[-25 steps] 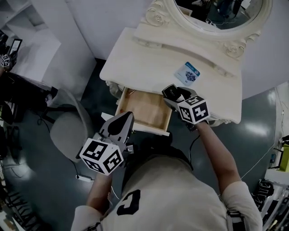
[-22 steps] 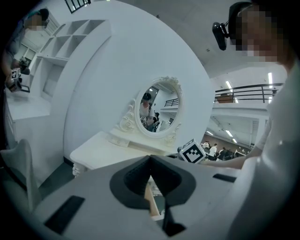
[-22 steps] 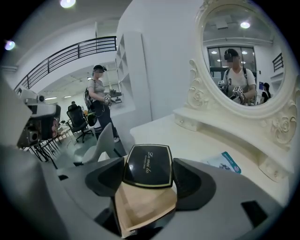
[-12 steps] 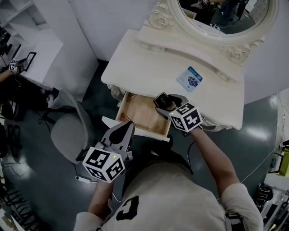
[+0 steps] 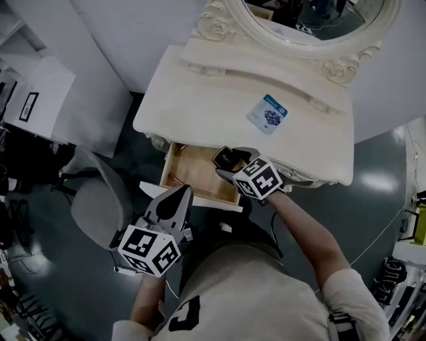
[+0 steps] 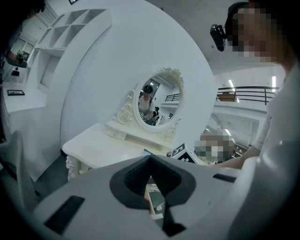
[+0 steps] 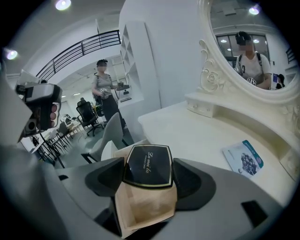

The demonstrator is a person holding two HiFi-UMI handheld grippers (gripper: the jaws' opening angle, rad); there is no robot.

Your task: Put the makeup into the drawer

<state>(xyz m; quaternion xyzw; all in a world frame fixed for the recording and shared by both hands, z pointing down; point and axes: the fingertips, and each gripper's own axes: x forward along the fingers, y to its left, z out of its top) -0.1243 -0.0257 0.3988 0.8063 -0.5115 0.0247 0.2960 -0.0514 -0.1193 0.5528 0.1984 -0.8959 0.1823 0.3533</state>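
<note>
A black makeup compact (image 7: 147,165) with a gold rim and gold script sits between the jaws of my right gripper (image 7: 148,174), which is shut on it. In the head view that compact (image 5: 225,158) hangs over the right end of the open wooden drawer (image 5: 193,174) of the cream dressing table (image 5: 219,100). From the right gripper view the drawer (image 7: 140,202) lies straight below the compact. My left gripper (image 5: 174,203) stays low, in front of the drawer, jaws together with nothing in them; in its own view the left gripper (image 6: 151,182) points at the table.
A blue and white leaflet (image 5: 267,113) lies on the tabletop under the oval mirror (image 5: 299,20). A grey chair (image 5: 100,206) stands left of the drawer. White shelves (image 6: 56,42) line the left wall. A person (image 7: 104,96) stands far off.
My right gripper has carried the compact leftward and nearer, from the table's front edge to above the open drawer. The left gripper has hardly moved.
</note>
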